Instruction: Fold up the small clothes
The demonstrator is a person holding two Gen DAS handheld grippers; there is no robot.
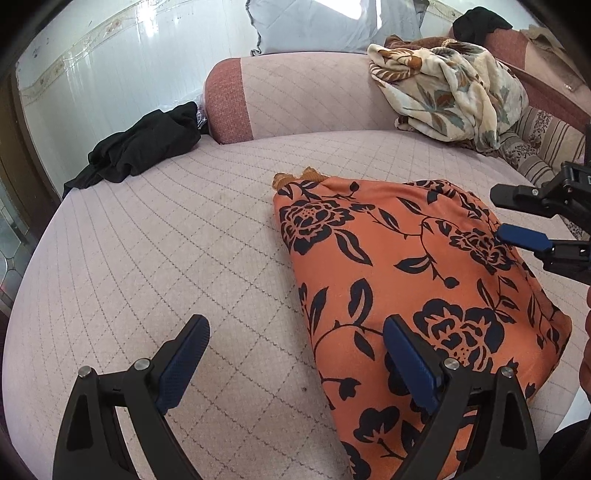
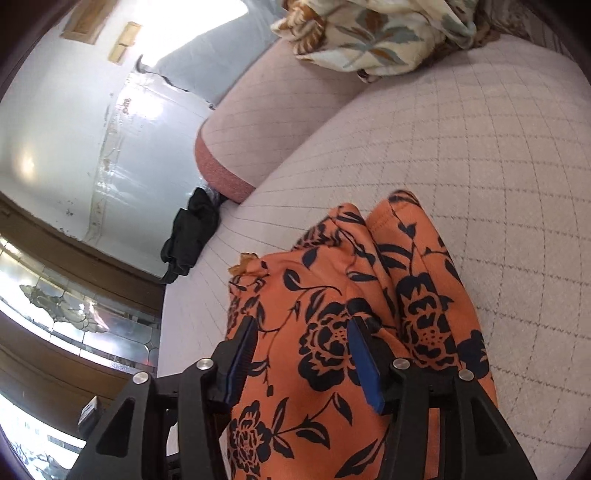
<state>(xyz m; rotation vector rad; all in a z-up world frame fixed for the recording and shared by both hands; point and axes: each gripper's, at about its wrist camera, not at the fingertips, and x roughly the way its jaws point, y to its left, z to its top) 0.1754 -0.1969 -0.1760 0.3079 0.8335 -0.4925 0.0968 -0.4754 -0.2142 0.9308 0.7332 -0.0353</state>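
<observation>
An orange garment with a black flower print [image 1: 406,266] lies folded on the pink quilted sofa seat [image 1: 184,236]. My left gripper [image 1: 295,328] stands open at its near left edge, one finger over the bare seat and the other finger [image 1: 406,350] over the cloth. My right gripper [image 1: 506,216] reaches in from the right, above the garment's far right part. In the right wrist view the right gripper [image 2: 301,325] is open about halfway just above the orange garment [image 2: 325,280], and the pads [image 2: 364,365] do not press on the cloth.
A black piece of clothing [image 1: 144,147] lies at the seat's far left corner beside the sofa arm [image 1: 229,99]. A cream flowered blanket [image 1: 450,88] is heaped at the back right. A pale cushion [image 1: 314,26] stands behind the backrest. A hand shows at the right edge.
</observation>
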